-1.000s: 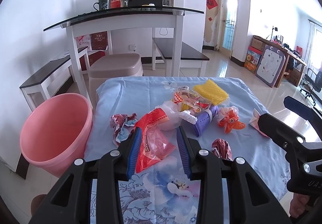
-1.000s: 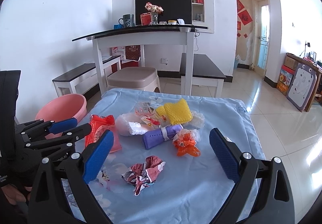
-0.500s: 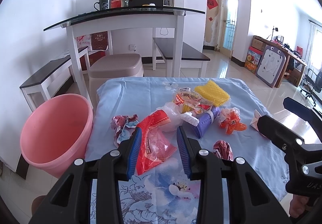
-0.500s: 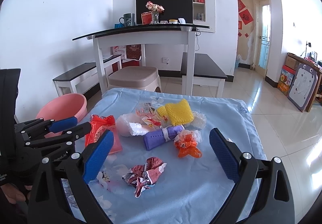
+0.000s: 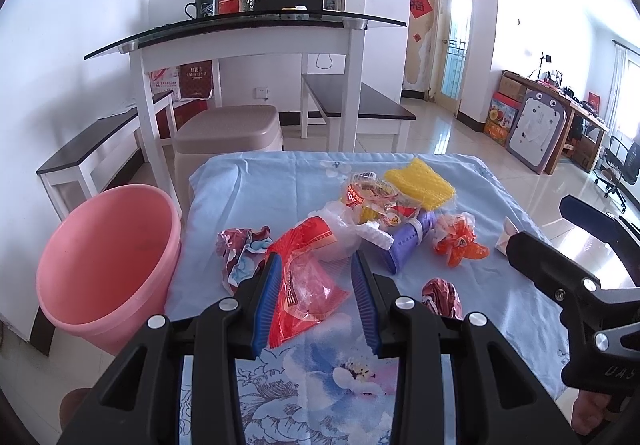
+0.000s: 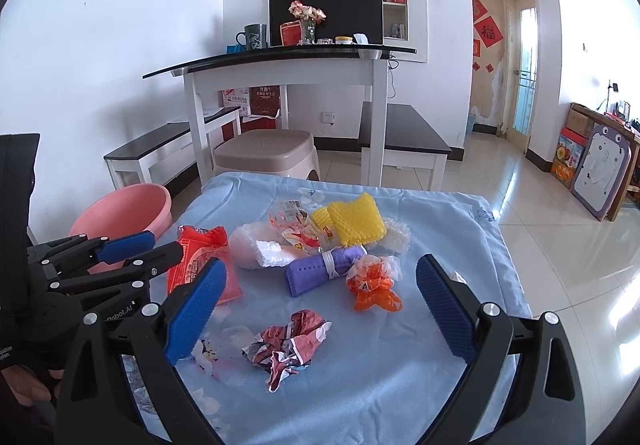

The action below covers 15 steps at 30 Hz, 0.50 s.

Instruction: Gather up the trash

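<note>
The left gripper (image 5: 316, 281), jaws apart, straddles a red wrapper (image 5: 308, 285); the right gripper (image 6: 320, 309) gapes wide; pink bucket (image 5: 104, 265) at nine o'clock.

Left wrist view sits low and close over the near left part of the blue cloth table (image 5: 496, 181), facing far toward the white desk (image 5: 248, 41), pink bin (image 5: 108, 265) at left. Right wrist view sits higher and further right, facing the same way. Both share the trash pile, the red wrapper (image 5: 308, 281) (image 6: 200, 257) and the desk (image 6: 280, 65); each sees the other gripper at its edge.
</note>
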### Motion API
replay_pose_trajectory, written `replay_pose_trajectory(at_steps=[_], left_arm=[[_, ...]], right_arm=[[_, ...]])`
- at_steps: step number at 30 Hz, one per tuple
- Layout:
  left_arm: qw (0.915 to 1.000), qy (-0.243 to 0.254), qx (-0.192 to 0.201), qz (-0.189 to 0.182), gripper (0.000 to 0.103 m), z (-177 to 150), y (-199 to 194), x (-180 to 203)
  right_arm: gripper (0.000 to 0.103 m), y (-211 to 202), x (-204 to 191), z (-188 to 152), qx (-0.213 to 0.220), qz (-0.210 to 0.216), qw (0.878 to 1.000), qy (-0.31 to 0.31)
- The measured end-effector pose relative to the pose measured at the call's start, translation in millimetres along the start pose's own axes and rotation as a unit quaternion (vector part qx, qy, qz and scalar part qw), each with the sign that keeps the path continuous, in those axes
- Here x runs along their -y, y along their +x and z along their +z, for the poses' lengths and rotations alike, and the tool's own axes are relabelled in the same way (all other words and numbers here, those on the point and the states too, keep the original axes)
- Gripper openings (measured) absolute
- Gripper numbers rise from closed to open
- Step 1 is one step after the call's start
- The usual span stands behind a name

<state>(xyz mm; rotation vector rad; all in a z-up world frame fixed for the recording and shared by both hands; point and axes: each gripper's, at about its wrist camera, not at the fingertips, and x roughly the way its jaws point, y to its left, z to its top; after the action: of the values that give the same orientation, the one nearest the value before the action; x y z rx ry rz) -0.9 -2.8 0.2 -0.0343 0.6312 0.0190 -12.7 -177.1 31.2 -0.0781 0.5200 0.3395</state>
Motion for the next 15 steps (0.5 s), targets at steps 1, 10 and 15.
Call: replay_pose_trajectory(at_steps=[1,10,15], left_arm=[[1.0000,0.000,0.000,0.000,0.035,0.1,0.7,-0.1],[1.0000,-0.001,0.001,-0.001,0.035,0.1,0.6,-0.5],[1.0000,-0.001,0.000,-0.001,0.035,0.0,0.7,-0.5]], right_arm=[[0.096,0.0,-0.1,0.1,0.000,0.000,1.000,0.000],[0.096,0.6,-0.8,-1.2,0.000,0.001,1.000,-0.002],[0.096,2.5,-2.2,-4.4,-0.001,0.002,1.000,-0.004]])
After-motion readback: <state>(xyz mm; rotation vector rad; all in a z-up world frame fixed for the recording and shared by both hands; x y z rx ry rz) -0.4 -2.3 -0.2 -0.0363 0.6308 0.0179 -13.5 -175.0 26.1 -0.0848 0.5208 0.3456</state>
